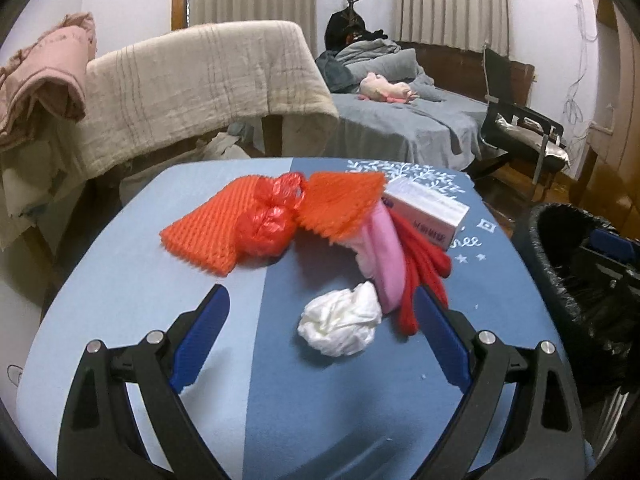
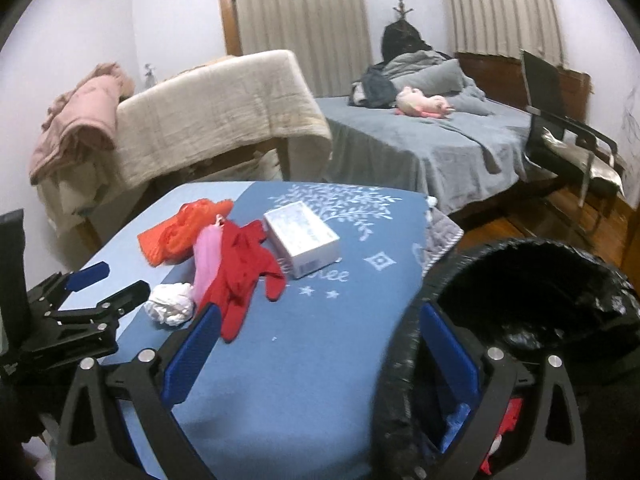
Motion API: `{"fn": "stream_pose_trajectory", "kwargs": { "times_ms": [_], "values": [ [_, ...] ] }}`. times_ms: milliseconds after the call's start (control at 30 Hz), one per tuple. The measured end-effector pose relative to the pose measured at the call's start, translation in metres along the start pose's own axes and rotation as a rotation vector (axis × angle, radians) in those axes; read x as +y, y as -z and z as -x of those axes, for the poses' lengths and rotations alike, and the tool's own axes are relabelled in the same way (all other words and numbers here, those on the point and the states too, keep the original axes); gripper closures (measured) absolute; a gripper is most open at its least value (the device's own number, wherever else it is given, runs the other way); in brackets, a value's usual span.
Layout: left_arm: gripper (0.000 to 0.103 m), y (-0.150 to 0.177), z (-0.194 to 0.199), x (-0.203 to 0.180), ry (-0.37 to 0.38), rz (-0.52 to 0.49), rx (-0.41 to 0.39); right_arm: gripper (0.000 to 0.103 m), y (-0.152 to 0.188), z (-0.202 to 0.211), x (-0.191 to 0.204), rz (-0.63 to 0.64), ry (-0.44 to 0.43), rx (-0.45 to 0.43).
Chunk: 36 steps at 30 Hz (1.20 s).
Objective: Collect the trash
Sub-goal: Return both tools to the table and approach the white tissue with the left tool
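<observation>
A crumpled white tissue [image 1: 340, 324] [image 2: 172, 304] lies on the blue table cloth [image 1: 120, 280], between the tips of my left gripper [image 1: 322, 295], which stands open just short of it. Behind it lie a pink item [image 1: 384, 256], red gloves [image 1: 424, 260] [image 2: 244, 272], orange foam netting [image 1: 204, 232], a red plastic bag [image 1: 268, 220] and a white box [image 1: 428, 208] [image 2: 304, 240]. My right gripper [image 2: 320, 312] is open and empty, straddling the near rim of the black-lined trash bin [image 2: 520, 272]. The left gripper [image 2: 120, 280] also shows at the right wrist view's left edge.
The bin [image 1: 580, 280] stands against the table's right edge, with red and blue scraps [image 2: 508, 420] inside. Beyond the table are furniture under a beige blanket [image 1: 200, 80], a grey bed [image 1: 400, 124] and a black chair [image 1: 520, 120] on a wooden floor.
</observation>
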<state>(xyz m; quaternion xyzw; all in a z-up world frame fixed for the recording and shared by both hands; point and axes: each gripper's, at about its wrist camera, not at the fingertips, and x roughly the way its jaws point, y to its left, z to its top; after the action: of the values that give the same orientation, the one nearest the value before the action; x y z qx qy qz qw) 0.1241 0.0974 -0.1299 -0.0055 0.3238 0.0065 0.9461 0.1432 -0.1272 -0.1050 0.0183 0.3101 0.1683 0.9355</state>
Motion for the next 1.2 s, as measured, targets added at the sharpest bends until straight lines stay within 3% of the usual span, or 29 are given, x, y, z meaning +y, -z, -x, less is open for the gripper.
{"fn": "stream_pose_trajectory", "kwargs": {
  "times_ms": [600, 700, 767, 867, 1200],
  "values": [
    [0.027, 0.007, -0.042, 0.000, 0.045, 0.014, 0.116, 0.006, 0.001, -0.027, 0.004, -0.010, -0.023, 0.039],
    [0.038, 0.008, -0.046, -0.002, 0.064, 0.015, 0.137, 0.006, 0.002, -0.028, 0.005, -0.009, -0.028, 0.042],
    [0.054, 0.008, -0.048, -0.002, 0.078, 0.021, 0.148, 0.006, 0.002, -0.028, 0.006, -0.008, -0.030, 0.043],
    [0.066, 0.009, -0.049, -0.001, 0.090, 0.029, 0.149, 0.006, 0.001, -0.029, 0.006, -0.008, -0.028, 0.042],
    [0.071, 0.001, -0.029, 0.008, 0.058, 0.051, 0.074, 0.006, -0.003, -0.027, 0.010, 0.000, -0.028, 0.031]
  ]
}}
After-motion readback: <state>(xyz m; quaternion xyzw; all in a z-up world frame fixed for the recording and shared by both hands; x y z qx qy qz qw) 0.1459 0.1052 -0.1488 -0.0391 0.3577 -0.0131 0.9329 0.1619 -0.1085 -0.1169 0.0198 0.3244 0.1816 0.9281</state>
